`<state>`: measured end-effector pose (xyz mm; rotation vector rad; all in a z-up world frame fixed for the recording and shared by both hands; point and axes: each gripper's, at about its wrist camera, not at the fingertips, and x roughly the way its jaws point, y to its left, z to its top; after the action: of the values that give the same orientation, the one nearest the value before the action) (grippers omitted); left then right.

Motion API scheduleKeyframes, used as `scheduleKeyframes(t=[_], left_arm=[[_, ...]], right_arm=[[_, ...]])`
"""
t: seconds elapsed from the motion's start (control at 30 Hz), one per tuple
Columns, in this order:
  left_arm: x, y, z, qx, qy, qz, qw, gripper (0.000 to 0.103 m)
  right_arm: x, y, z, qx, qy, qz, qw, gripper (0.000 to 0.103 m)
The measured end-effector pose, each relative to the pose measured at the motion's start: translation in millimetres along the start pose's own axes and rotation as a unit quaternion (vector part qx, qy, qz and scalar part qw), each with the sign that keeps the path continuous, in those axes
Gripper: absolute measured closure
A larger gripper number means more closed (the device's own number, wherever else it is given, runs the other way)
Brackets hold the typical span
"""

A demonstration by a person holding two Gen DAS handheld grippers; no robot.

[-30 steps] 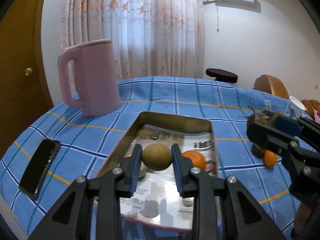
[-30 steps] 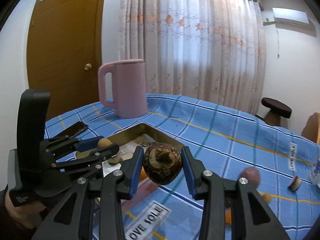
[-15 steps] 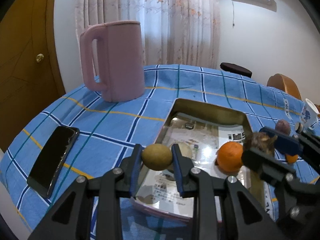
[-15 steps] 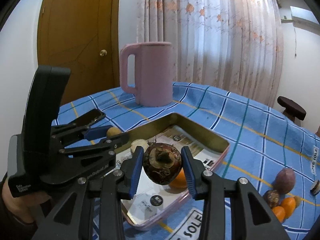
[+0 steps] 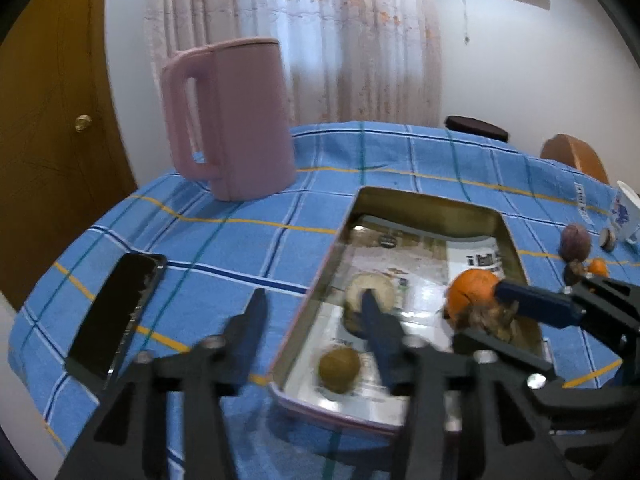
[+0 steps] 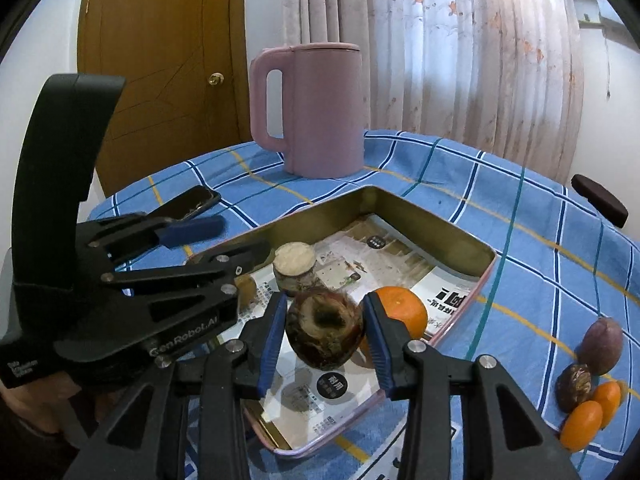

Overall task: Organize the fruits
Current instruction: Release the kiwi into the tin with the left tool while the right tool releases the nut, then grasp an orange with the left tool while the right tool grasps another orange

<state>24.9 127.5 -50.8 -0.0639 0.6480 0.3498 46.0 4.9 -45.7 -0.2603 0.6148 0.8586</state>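
A gold metal tray [image 5: 424,204] [image 6: 404,204] lined with newspaper sits on the blue checked tablecloth. In it lie an orange [image 5: 470,292] [image 6: 400,312], a pale cut fruit [image 5: 370,292] [image 6: 294,260] and a small brown-green fruit [image 5: 339,368]. My left gripper [image 5: 314,312] is open and empty over the tray's near left edge, just above the brown-green fruit. My right gripper [image 6: 324,328] is shut on a dark brown mangosteen-like fruit [image 6: 324,332] and holds it above the tray beside the orange.
A pink jug [image 5: 230,120] [image 6: 316,108] stands beyond the tray. A black phone [image 5: 118,308] [image 6: 188,202] lies at the left. Several loose fruits [image 6: 592,376] [image 5: 576,246] lie on the cloth right of the tray, near a white cup [image 5: 628,212].
My left gripper opened and the brown-green fruit dropped into the tray's near end. My right gripper moved lower over the tray with its dark fruit.
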Motion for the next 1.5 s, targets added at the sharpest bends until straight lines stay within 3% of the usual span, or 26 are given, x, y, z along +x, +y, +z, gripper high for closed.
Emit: scheduleKeyframes(t=[0.1,0.23,0.37,0.47,0.6,0.77,1.0,1.17,1.23,1.33,1.5], left_arm=[[-11,3,2,-0.01,-0.016,-0.005,0.9998,0.025],[-28,-13,7,-0.002,-0.041,-0.015,0.999,0.006],[-37,-46,10,0.019,-0.046,-0.05,0.9975,0.006],[-39,-80,11,0.042,-0.041,-0.078,0.9952,0.006],[-37,-132,10,0.079,-0.032,-0.108,0.9905,0.006],[-23,-191,7,0.114,-0.001,-0.153,0.9816,0.006],[-3,-241,1,0.133,0.058,-0.207,0.9675,0.019],[6,-259,-4,0.151,0.092,-0.244,0.9534,0.06],[9,-260,-5,0.155,0.099,-0.253,0.9498,0.066],[5,-251,-2,0.146,0.088,-0.252,0.9526,0.067],[-5,-219,12,0.131,0.023,-0.199,0.9709,0.067]], right_arm=[[-9,-5,0,0.003,-0.012,-0.009,1.0,0.044],[-32,-20,-2,0.01,-0.033,-0.028,0.999,0.041],[-64,-51,-12,0.038,-0.053,-0.058,0.996,0.041],[-85,-81,-24,0.061,-0.054,-0.111,0.99,0.041],[-107,-130,-44,0.126,-0.046,-0.194,0.972,0.04],[-123,-168,-64,0.177,-0.039,-0.249,0.951,0.04],[-141,-196,-84,0.217,-0.046,-0.28,0.934,0.04],[-142,-199,-88,0.223,-0.042,-0.273,0.935,0.039],[-140,-200,-86,0.223,-0.042,-0.269,0.936,0.038],[-133,-198,-82,0.218,-0.039,-0.26,0.94,0.039],[-115,-188,-73,0.191,-0.019,-0.23,0.954,0.039]])
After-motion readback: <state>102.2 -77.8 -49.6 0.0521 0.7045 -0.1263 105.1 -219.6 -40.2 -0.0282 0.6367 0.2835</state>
